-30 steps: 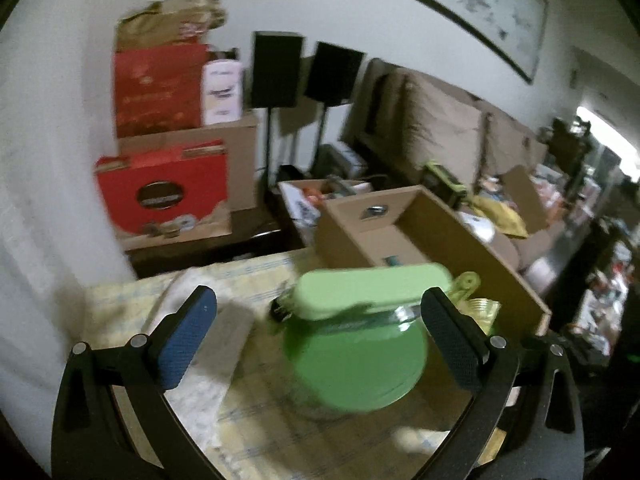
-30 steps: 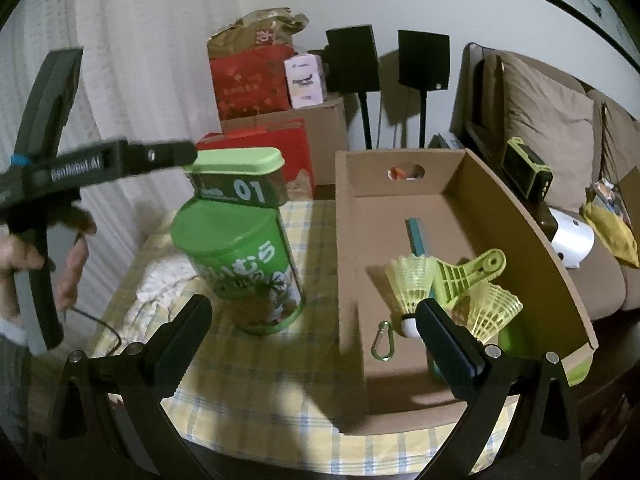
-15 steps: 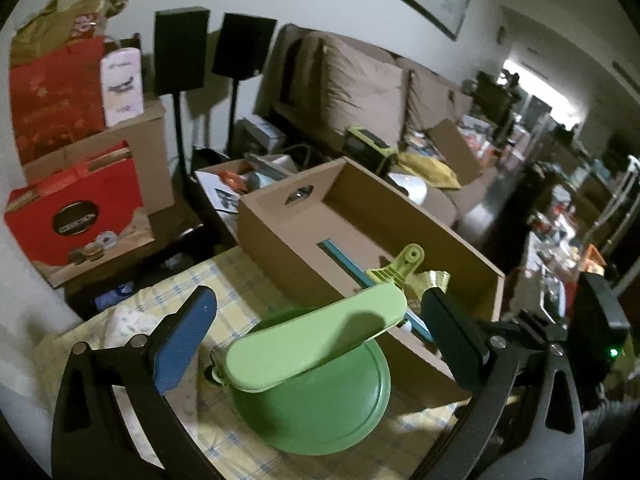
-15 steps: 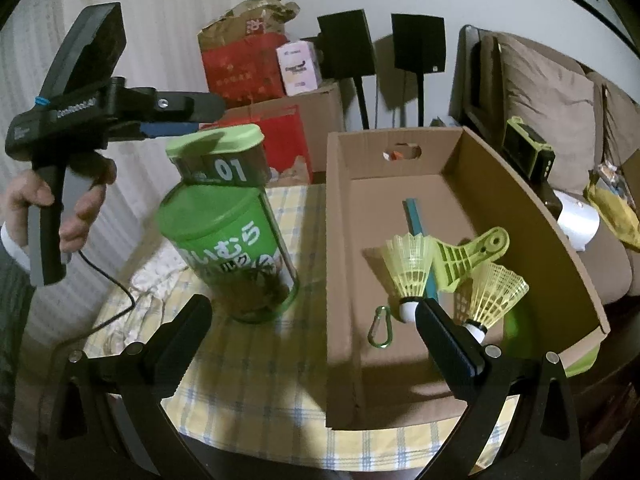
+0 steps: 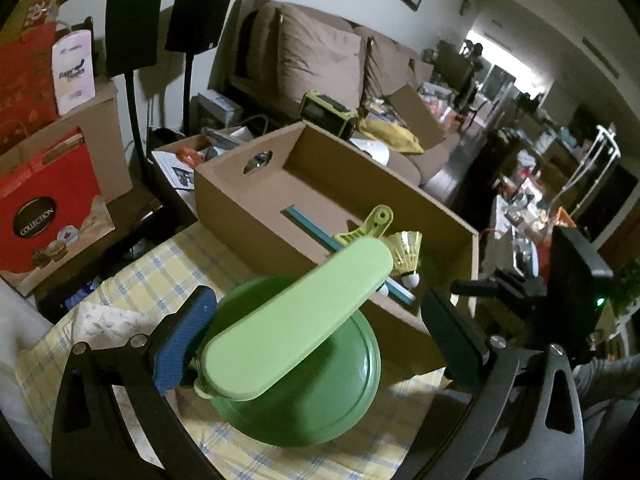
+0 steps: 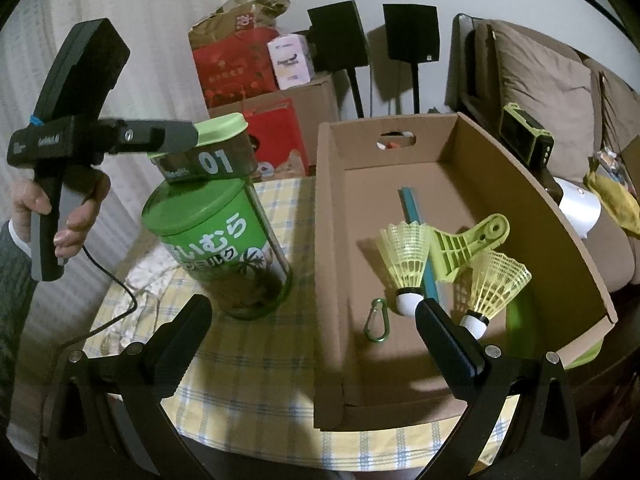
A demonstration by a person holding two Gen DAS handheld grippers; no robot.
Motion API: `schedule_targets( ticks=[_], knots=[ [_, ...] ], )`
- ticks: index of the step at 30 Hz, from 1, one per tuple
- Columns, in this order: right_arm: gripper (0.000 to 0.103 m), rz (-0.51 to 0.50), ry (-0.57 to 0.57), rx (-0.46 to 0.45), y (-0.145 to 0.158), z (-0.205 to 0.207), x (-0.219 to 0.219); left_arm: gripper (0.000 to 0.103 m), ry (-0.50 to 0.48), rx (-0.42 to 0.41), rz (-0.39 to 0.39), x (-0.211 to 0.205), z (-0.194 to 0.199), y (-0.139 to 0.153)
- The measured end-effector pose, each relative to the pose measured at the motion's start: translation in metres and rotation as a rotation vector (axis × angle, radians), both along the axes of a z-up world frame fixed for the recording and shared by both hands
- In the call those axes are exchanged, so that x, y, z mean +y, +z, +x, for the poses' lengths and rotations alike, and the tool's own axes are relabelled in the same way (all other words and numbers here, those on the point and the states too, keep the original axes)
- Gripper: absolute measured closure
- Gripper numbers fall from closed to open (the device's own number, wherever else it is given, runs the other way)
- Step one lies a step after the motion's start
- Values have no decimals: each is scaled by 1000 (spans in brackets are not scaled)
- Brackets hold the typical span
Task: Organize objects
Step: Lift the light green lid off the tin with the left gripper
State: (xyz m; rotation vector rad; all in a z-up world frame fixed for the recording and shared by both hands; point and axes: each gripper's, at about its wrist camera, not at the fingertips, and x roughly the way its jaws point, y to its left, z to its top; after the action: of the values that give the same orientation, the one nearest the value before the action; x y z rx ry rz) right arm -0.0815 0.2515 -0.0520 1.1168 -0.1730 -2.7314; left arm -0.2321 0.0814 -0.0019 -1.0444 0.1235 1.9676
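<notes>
Your left gripper (image 5: 316,328) hangs over the green canister (image 6: 224,248) with its jaws spread wide, gripping nothing. The pale green oval container (image 5: 296,316) lies tilted on top of the canister's lid (image 5: 320,396), between your left fingers; whether the blue pad (image 5: 184,340) touches its near end you cannot tell from the left wrist view. From the right wrist view, that oval container (image 6: 208,148), marked "01", sits on the canister, and one left finger (image 6: 160,140) meets its left end.

The canister stands upright on the counter's yellow checked cloth (image 6: 256,364), just left of the cardboard box (image 6: 328,264). Inside the box lie two yellow shuttlecocks (image 6: 406,258), a green clip (image 6: 468,248), a blue strip (image 6: 414,216) and a green carabiner (image 6: 377,320).

Your right gripper (image 6: 312,332) sits low at the near edge of the counter, jaws wide open and empty, one finger before the canister, the other over the box floor. Your left hand (image 6: 48,216) grips the handle at far left.
</notes>
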Motion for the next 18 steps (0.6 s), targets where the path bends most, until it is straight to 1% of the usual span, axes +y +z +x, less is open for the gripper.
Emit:
schedule_targets(
  ticks=[2,4,5,7,9,10,12,16,17,18],
  knots=[
    [0,-2,0,-3,0,0,0,5,4,14,-17,2,3,-2],
    [0,-4,3,-6,-1,0,-1,13,4,29,-26,2,7,-2],
    [0,-1,4,-7,-1,0,-2,15,2,36,-30,2,9,-3],
    [0,2,5,-10,-2,0,-3,26,0,47,-36,2,12,-3],
    [0,0,3,-13,-3,0,-3,42,1,59,-46,3,15,-5],
    [0,-2,2,-14,-3,0,-3,44,2,70,-55,4,15,-6],
    [0,-6,0,-17,-4,-1,-2,44,2,97,-70,5,18,-6],
    [0,-9,-1,-21,-5,-1,-2,46,5,105,-66,6,20,-6],
    [0,-7,0,-22,-5,-1,-3,49,2,106,-56,6,20,-6],
    [0,-6,1,-21,-5,-1,-3,59,1,107,-50,6,21,-6]
  ],
)
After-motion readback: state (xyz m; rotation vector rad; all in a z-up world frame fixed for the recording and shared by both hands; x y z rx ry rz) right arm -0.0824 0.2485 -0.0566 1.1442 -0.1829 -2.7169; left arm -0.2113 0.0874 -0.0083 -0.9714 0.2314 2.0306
